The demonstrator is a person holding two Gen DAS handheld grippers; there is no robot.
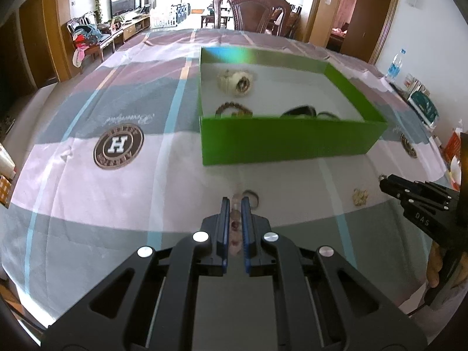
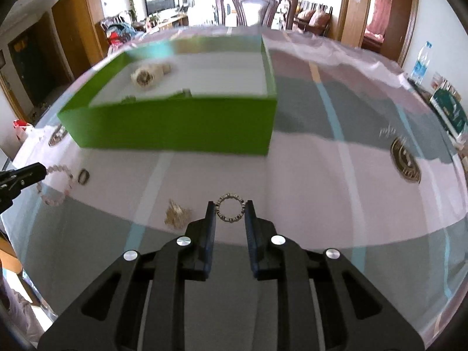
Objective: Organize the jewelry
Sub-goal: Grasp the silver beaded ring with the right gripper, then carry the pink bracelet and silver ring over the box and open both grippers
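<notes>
On the cloth-covered table [image 1: 87, 193] a green box [image 1: 280, 143] already holds a watch and some bracelets, while other pieces lie in front of it. The left tongs [image 1: 235, 201] are clamped on a pink bead bracelet [image 2: 55, 185]. The right tongs [image 2: 231, 204], narrow, bracket a sparkly ring [image 2: 230, 207], seemingly gripping it; the pickup step looks under way, and next each piece needs lifting over the box wall.

1. The green box [image 1: 286, 142] hides the near halves of a brown bead bracelet [image 1: 234, 110] and a dark strap [image 1: 307, 111] behind its front wall.
2. The pink bead bracelet [image 1: 235, 228] is mostly covered by the left gripper [image 1: 235, 204]; only a few beads show between the fingers.
3. In the right wrist view the box is motion-blurred.
4. The right gripper [image 1: 389, 184] is cut off by the left wrist view's right edge.
</notes>
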